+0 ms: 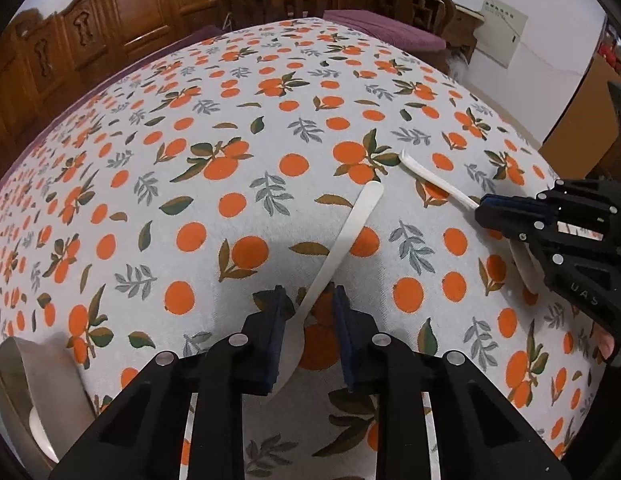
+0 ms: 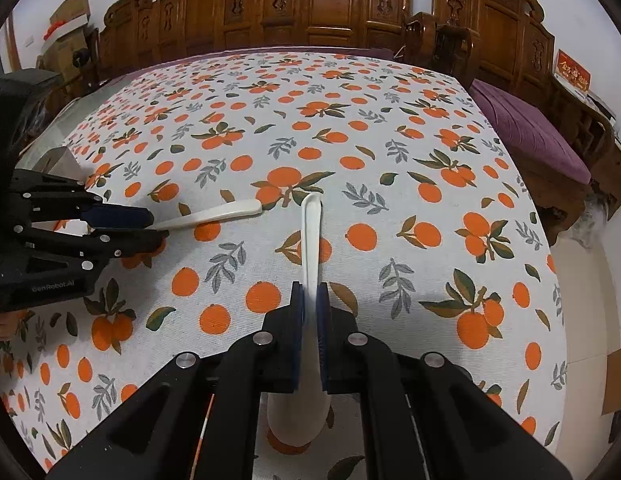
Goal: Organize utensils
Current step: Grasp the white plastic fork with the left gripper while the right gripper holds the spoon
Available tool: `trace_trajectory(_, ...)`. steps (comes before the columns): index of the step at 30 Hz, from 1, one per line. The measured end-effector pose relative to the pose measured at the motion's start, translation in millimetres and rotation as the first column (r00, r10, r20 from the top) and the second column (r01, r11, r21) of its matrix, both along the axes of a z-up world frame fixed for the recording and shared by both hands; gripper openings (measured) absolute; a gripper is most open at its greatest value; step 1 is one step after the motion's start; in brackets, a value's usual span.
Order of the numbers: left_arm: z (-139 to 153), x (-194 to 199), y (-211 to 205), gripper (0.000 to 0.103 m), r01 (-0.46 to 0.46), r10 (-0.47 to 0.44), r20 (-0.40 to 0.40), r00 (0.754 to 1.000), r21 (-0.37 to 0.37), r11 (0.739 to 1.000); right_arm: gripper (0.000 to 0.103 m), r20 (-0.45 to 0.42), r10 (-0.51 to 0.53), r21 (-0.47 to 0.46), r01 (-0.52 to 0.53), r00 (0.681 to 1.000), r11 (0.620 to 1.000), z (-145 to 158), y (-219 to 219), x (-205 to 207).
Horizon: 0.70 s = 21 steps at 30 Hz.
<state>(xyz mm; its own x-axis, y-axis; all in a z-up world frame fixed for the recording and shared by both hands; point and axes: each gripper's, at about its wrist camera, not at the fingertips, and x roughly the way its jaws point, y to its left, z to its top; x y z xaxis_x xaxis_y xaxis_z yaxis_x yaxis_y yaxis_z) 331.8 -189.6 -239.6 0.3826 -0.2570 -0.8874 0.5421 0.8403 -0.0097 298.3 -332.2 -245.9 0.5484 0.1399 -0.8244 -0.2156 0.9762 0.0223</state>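
Spoons of plain white plastic or ceramic, long-handled, are what both claws work on; two lie in plain view, and the pale bowl of what may be a third shows inside a metal container (image 1: 14, 380) at the lower left edge of the left wrist view.

The left spoon (image 1: 338, 248) lies on the surface (image 1: 230, 128), which is covered by a white cloth printed with oranges and green and grey leaves. Its handle runs away toward the far right and its bowl sits near the camera. The left claw (image 1: 308, 300) straddles the neck of this spoon: the dark blue pads stand on either side, narrowed but with a gap showing on the right side, so I cannot tell if they press on it yet.

The right spoon (image 2: 312, 240) has a grooved handle pointing away from the camera and a rounded bowl hanging below the fingers. The right claw (image 2: 310, 300) is clamped tight on its handle, blue pads flat against both sides. In the left wrist view this claw (image 1: 482, 210) comes in from the right with the spoon's (image 1: 430, 180) handle sticking out toward the middle of the cloth.

The two handle tips lie near each other, apart. Carved wooden chairs (image 2: 310, 4) ring the far side.
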Motion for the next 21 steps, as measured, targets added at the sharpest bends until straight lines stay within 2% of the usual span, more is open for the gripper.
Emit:
trace_trajectory(2,0,2,0,0.022,-0.005,0.005,-0.001,1.000,0.001,1.000,0.008,-0.002,0.000,0.001,0.000,1.000,1.000,-1,1,0)
trace_trajectory(6,0,4,0,0.005,-0.019,0.019,0.004,1.000,0.001,1.000,0.008,-0.004,0.000,0.009,0.000,1.000,1.000,-2,1,1)
trace_trajectory(12,5,-3,7,0.005,-0.054,0.054,0.012,0.998,-0.013,0.998,0.012,-0.018,-0.005,0.010,0.005,1.000,1.000,-6,3,5)
trace_trajectory(21,36,-26,20,0.005,-0.074,0.078,0.065,0.995,-0.068,0.995,0.009,-0.033,-0.029,0.036,0.030,0.999,0.999,-8,0,10)
